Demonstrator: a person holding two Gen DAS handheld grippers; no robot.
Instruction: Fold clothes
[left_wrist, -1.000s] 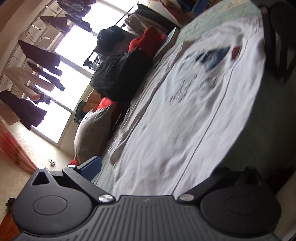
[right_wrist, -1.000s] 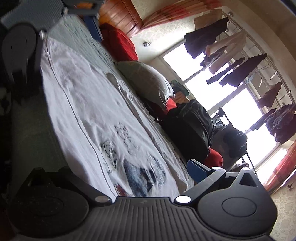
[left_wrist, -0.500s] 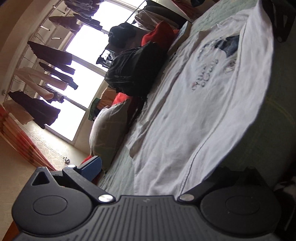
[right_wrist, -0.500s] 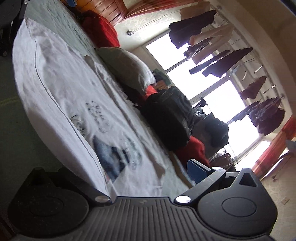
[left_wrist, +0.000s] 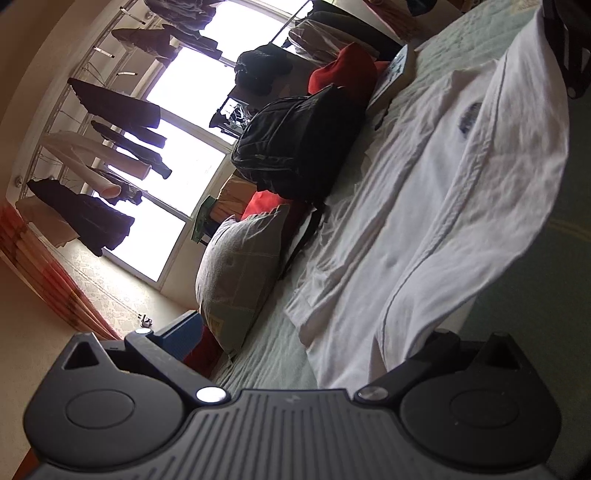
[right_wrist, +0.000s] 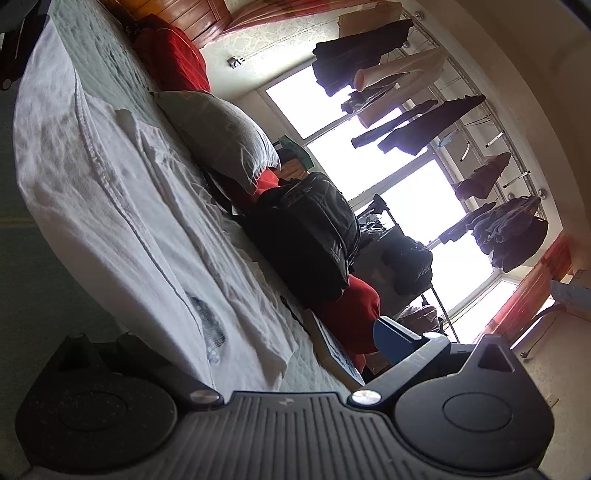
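Left gripper (left_wrist: 314, 332): fingers spread wide; blue pad at 9 o'clock stands free, the finger at 3 o'clock lies under the raised cloth. Whether any hem is pinched: cannot tell.
White T-shirt (left_wrist: 443, 206): on the green bedspread (left_wrist: 266, 358); near edge lifted and curling over toward the body at 1 o'clock, stitched hem showing, dark print part covered.
Backpack (left_wrist: 299, 144): black, on the bed at 11 o'clock, beside the grey pillow (left_wrist: 240, 269); both clear of the shirt.
Right gripper (right_wrist: 258, 332): also wide apart; blue pad at 3 o'clock free, left finger at 9 o'clock buried beneath the cloth. Grip: cannot tell.
Shirt from right view (right_wrist: 122, 206): one flap raised along 10 to 7 o'clock, sleeve rumpled by the pillow.
Progress: judged first lengthwise fold under way, flap not yet laid flat; further folds and smoothing remain.
Hidden: both lower fingertips, the shirt's underside and collar; frames are tilted.
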